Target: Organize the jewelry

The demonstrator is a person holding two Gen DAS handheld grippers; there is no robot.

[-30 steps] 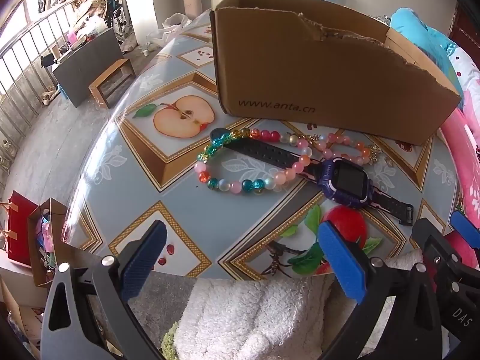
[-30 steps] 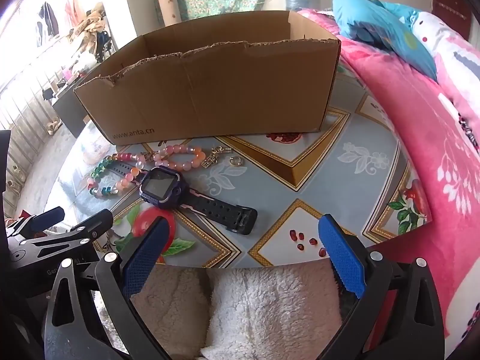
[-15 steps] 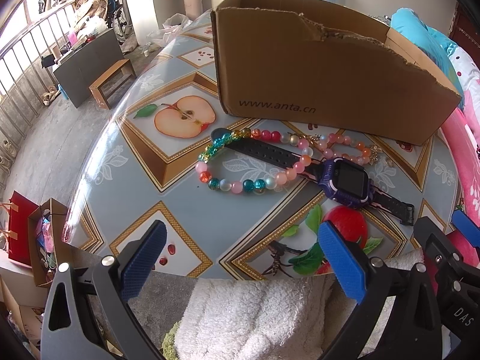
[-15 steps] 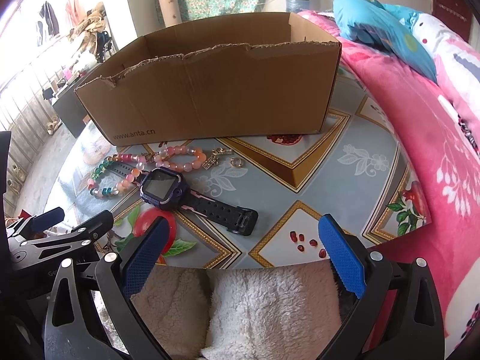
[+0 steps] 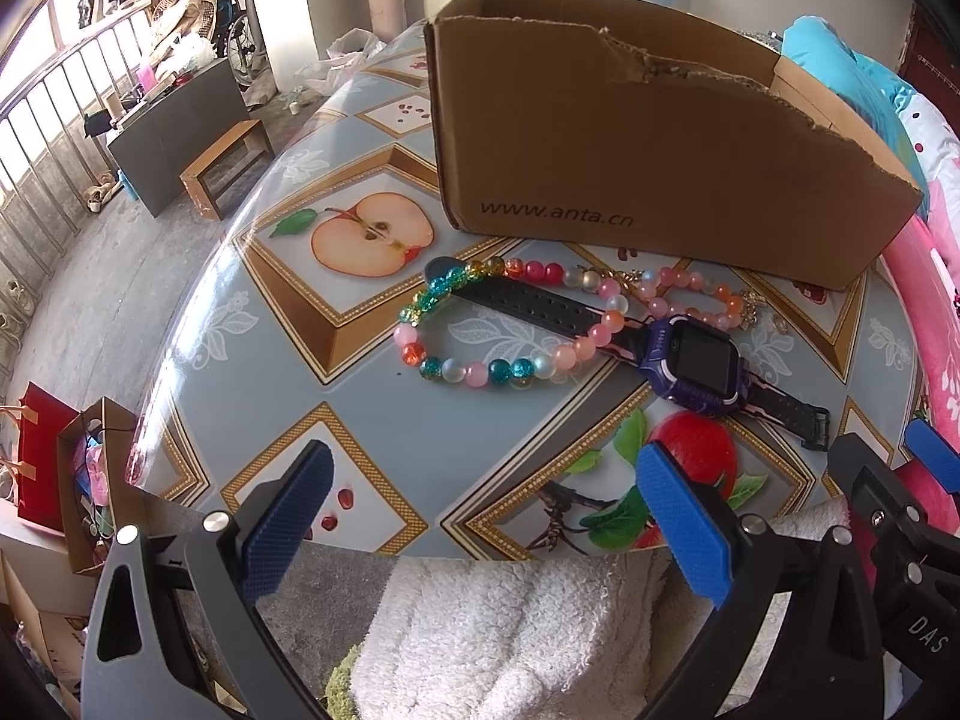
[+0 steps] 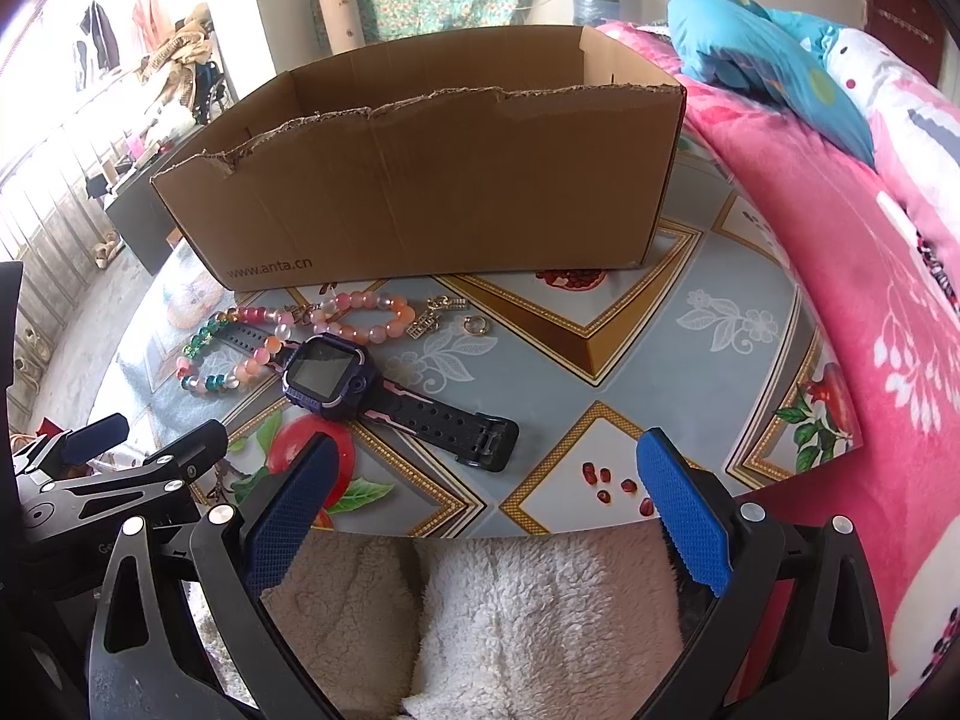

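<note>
Bare table [image 6: 690,360] lies right of the watch [image 6: 336,381]; both claws, left claw [image 5: 480,516] and right claw [image 6: 486,498], hang released at its near edge.

Matt cardboard box [image 5: 630,138], glossy table [image 5: 372,396], glassy bead bracelet [image 5: 474,369]

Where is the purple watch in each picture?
Left wrist view: the purple watch lies right of centre, on the table.
Right wrist view: the purple watch lies left of centre.
Shared landmark: the cardboard box standing behind it.
</note>
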